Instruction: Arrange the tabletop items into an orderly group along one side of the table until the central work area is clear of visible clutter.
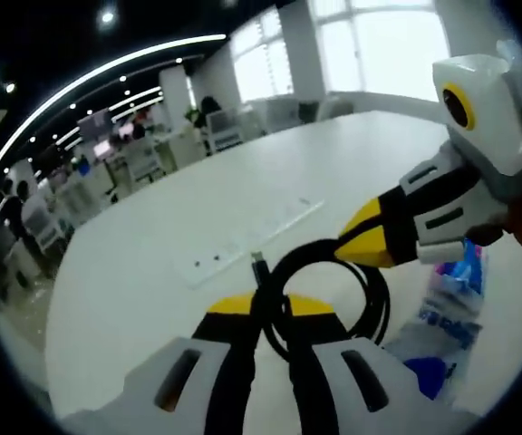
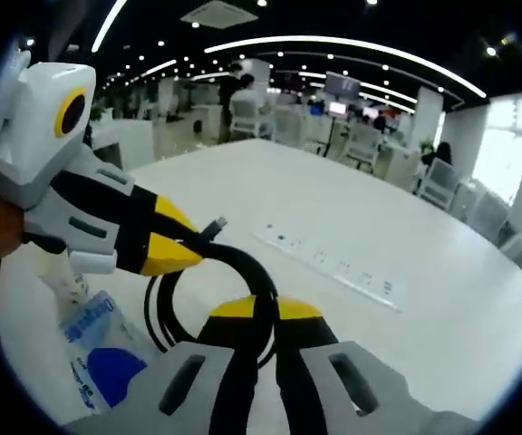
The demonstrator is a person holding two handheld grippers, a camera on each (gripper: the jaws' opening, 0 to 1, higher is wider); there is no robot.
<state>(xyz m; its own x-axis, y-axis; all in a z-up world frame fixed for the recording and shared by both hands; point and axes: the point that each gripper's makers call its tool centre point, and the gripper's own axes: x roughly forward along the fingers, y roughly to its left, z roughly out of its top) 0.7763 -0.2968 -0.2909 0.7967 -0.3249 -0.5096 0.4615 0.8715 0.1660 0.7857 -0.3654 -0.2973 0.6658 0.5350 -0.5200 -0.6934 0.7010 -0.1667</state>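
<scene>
Up close in the left gripper view: left gripper with yellow-tipped jaws pressed together on a coiled black cable, loop rising just beyond the tips, plug end poking up ahead of them. Further ahead, flush in the white table, a socket strip. Right of the jaws, right gripper reaching in, tips pinching the same coil at its upper right. Below that gripper, lying flat on the table, a clear packet with blue print.

Likewise in the right gripper view: left of the jaws, left gripper coming in, tips clamped on the cable near the plug. Beneath it the packet. At bottom centre, right gripper, jaws closed on the coil. Ahead and right of the tips, socket strip in the table. Beyond the table, office desks and chairs.
</scene>
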